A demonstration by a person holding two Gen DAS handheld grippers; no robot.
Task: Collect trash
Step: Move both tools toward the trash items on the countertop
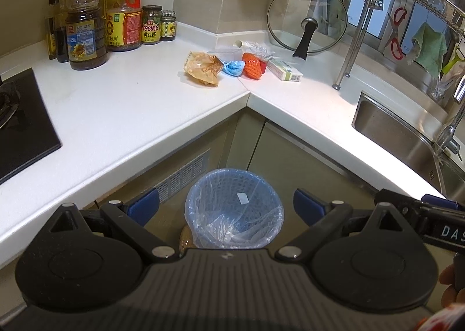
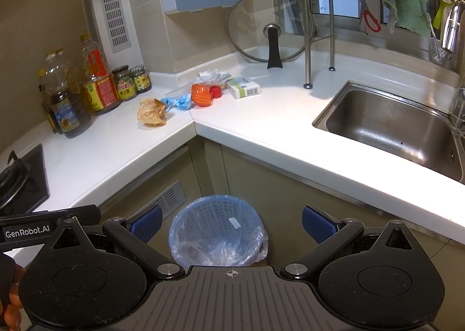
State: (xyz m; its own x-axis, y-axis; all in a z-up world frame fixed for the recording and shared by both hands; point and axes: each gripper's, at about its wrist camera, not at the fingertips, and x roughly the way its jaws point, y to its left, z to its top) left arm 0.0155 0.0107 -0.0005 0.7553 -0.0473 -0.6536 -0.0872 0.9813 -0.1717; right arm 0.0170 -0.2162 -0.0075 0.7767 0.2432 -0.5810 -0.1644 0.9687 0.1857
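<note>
Left wrist view: left gripper (image 1: 226,204) and right gripper (image 2: 231,223) jaws spread wide, empty, above lined trash basket (image 1: 234,209) on floor. Trash cluster — crumpled brown wrapper (image 1: 202,68) nearest — sits in tabletop (image 1: 130,104) corner. Take wrapper first, pinch across bulk, lift clear before dropping.

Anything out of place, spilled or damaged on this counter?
No spill or damage shows. The odd part is the litter in the counter corner: a crumpled brown wrapper, a blue wad, an orange net and a small box, all still uncollected. The lined bin on the floor looks nearly empty.
</note>
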